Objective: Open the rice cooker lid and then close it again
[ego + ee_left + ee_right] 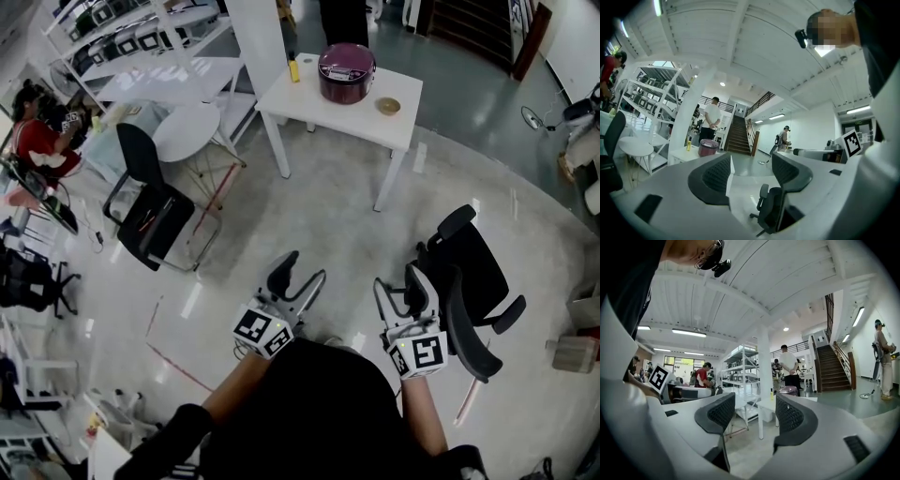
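Observation:
The dark maroon rice cooker (pixel 346 72), lid down, stands on a white table (pixel 309 105) far ahead of me across the floor. It shows small in the left gripper view (pixel 708 147) and in the right gripper view (pixel 789 390), partly behind the right jaw. My left gripper (pixel 302 272) and right gripper (pixel 398 281) are held close to my body, level, pointing toward that table. Both stand open with nothing between the jaws, as the left gripper's (pixel 750 171) and right gripper's (pixel 750 413) own views also show.
A black office chair (pixel 473 272) stands just right of my right gripper. Another black chair (pixel 155 211) and a round white table (pixel 187 131) are at the left. A yellow bottle (pixel 293 70) and a small round dish (pixel 388 106) share the cooker's table. A person (pixel 712 119) stands behind it.

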`<state>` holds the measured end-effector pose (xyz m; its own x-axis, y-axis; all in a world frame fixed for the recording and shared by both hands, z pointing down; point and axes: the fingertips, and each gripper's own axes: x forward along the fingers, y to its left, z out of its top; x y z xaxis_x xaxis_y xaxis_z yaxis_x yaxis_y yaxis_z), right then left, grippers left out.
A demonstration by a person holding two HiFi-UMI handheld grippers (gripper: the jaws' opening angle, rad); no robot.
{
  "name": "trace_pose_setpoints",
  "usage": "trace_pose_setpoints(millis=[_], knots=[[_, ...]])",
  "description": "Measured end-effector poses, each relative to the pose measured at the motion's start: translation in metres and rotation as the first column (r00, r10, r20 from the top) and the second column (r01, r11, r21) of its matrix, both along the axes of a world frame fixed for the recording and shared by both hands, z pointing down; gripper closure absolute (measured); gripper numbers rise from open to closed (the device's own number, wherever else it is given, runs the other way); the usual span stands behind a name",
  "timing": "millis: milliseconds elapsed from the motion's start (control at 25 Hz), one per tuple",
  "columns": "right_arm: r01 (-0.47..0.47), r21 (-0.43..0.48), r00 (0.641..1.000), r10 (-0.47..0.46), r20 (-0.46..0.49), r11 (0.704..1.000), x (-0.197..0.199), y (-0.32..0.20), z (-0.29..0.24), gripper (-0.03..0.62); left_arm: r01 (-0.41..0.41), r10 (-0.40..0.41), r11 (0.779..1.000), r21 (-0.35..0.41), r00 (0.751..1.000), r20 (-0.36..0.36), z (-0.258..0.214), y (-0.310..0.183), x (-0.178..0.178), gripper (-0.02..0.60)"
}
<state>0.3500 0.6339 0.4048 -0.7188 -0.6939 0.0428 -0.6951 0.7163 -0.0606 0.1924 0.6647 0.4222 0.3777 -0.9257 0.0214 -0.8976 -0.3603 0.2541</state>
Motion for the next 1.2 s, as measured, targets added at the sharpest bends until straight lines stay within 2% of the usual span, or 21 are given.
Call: trace_pose_setpoints(millis=[120, 320, 520, 760, 960, 1080, 1200], knots=[[0.008, -0.019, 1.000, -0.009, -0.007, 1.000, -0.006, 0.000, 0.008, 0.358, 0.005, -0.005, 1.000, -0.026, 1.000, 0.005, 0.007, 0.003, -0.006, 0.328], [0.028, -0.095, 1.000, -0.027, 0.005, 0.995, -0.016, -0.004, 0.034, 0.358, -0.053, 0.053, 0.996, -0.076, 0.999, 0.001, 0.027, 0.000, -0.003, 0.328], [0.012, -0.126, 1.000, -0.014, -0.015, 0.992, -0.030, -0.032, 0.050, 0.359, -0.077, 0.075, 0.994, -0.078, 0.997, -0.018, 0.038, -0.031, -0.012, 0.328], [-0.058, -0.109, 0.997, 0.052, -0.057, 0.992, -0.050, -0.104, 0.056, 0.359, -0.158, 0.155, 0.986, -0.057, 0.987, -0.051, 0.052, -0.120, -0.024, 0.328], [-0.109, -0.133, 0.992, 0.099, -0.078, 0.985, -0.075, -0.187, 0.061, 0.359, -0.267, 0.266, 0.963, -0.029, 0.963, -0.037, 0.048, -0.213, -0.033, 0.328], [-0.132, -0.158, 0.988, 0.117, -0.103, 0.979, -0.097, -0.240, 0.064, 0.359, -0.297, 0.295, 0.954, -0.039, 0.954, -0.050, 0.046, -0.262, -0.054, 0.328], [-0.150, -0.209, 0.987, 0.134, -0.087, 0.966, -0.122, -0.285, 0.063, 0.359, -0.321, 0.318, 0.946, -0.046, 0.946, -0.058, 0.046, -0.303, -0.081, 0.328]])
